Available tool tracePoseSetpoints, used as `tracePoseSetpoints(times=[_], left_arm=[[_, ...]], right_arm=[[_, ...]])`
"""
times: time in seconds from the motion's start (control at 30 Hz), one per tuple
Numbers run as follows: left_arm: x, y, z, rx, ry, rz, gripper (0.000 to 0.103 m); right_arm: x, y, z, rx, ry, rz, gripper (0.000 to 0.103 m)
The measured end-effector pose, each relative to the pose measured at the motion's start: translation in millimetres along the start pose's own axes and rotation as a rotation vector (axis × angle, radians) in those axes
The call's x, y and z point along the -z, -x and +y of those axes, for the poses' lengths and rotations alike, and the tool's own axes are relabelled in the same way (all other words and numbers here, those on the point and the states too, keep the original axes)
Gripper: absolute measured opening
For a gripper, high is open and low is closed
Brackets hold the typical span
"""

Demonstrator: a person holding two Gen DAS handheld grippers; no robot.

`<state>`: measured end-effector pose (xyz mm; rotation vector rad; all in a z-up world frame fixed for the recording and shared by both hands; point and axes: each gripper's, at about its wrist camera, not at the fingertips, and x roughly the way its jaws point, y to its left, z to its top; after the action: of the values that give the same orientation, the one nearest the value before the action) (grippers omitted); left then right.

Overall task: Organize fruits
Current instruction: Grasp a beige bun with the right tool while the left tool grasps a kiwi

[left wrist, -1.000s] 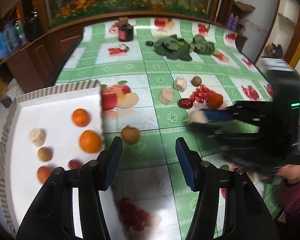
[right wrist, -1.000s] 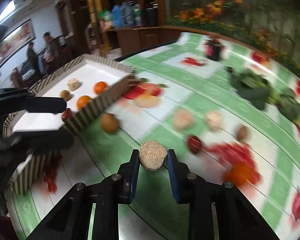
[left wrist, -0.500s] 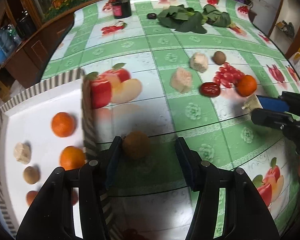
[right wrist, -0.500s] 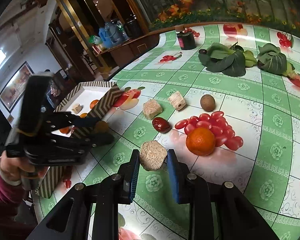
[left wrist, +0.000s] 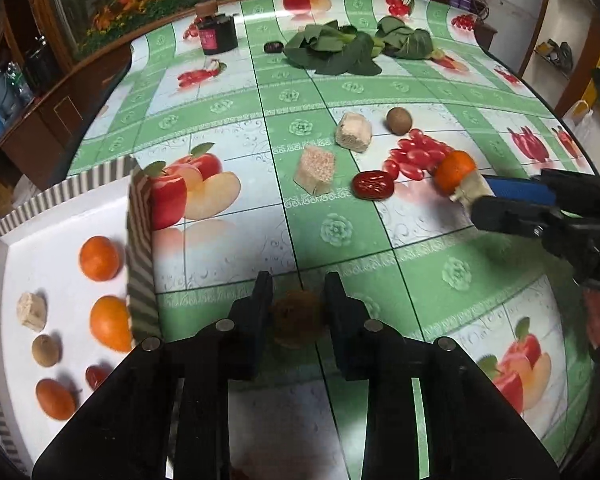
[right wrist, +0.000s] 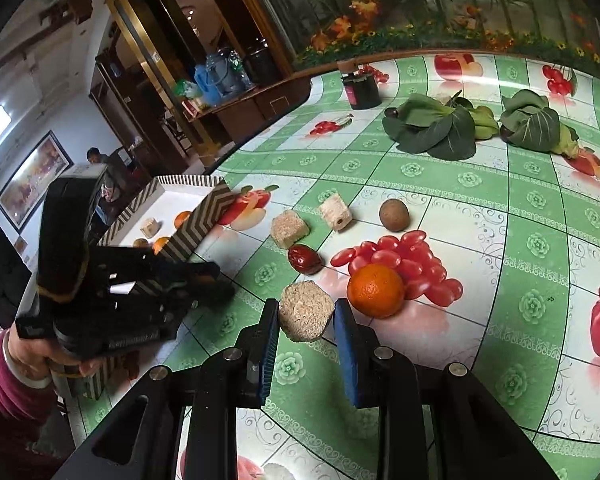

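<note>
The brown round fruit (left wrist: pixel 298 316) sits on the tablecloth just beside the tray (left wrist: pixel 140 248), pinched between the closed-in fingers of the left gripper (left wrist: pixel 296 300), so the step in hand looks like picking it up. The right gripper (right wrist: pixel 306 318) pinches 1 tan cube (right wrist: pixel 306 316) next to the orange (right wrist: pixel 375 290). Next, each load likely needs lifting over the tray's striped wall, toward the bare floor behind the 6 pieces inside.

Tray (left wrist: pixel 140 216) sits at left of surface (left wrist: pixel 340 240) w/ oranges (left wrist: pixel 99 258) & a cube (left wrist: pixel 31 312) in it, two cubes (left wrist: pixel 315 170), date (left wrist: pixel 373 185), orange (left wrist: pixel 454 170) in a row to its right, greens (left wrist: pixel 332 50) & jar (left wrist: pixel 219 34) far behind.
</note>
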<state>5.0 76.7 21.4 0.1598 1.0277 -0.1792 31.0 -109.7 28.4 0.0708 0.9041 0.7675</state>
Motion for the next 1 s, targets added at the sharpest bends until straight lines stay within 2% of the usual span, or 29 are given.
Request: tracePoseSetpoints(times=[0.1,0.27,0.53,0.7,0.83,1.0], left_arm=[[7,13,0,0.001,0.011,-0.029,0.026],[18,28,-11,0.059,0.014,-0.039,0.026],[30,12,-44,0.051,-0.041,-0.001,0.026],[32,13,-47,0.033,-0.045,0.002,0.026],[35,15,-47,0.02,-0.038,0.002,0.032],[39,18,-45,0.019,-0.022,0.009,0.032]], right_arm=[[0,1,0,0.003,-0.002,-0.005,0.027],[1,-1,1,0.004,0.008,0.002,0.027],[4,-10,10,0.009,0.051,0.039,0.027],[5,-12,9,0.021,0.057,0.046,0.027],[5,-12,5,0.023,0.043,0.05,0.027],[5,-13,8,0.025,0.058,0.057,0.027]])
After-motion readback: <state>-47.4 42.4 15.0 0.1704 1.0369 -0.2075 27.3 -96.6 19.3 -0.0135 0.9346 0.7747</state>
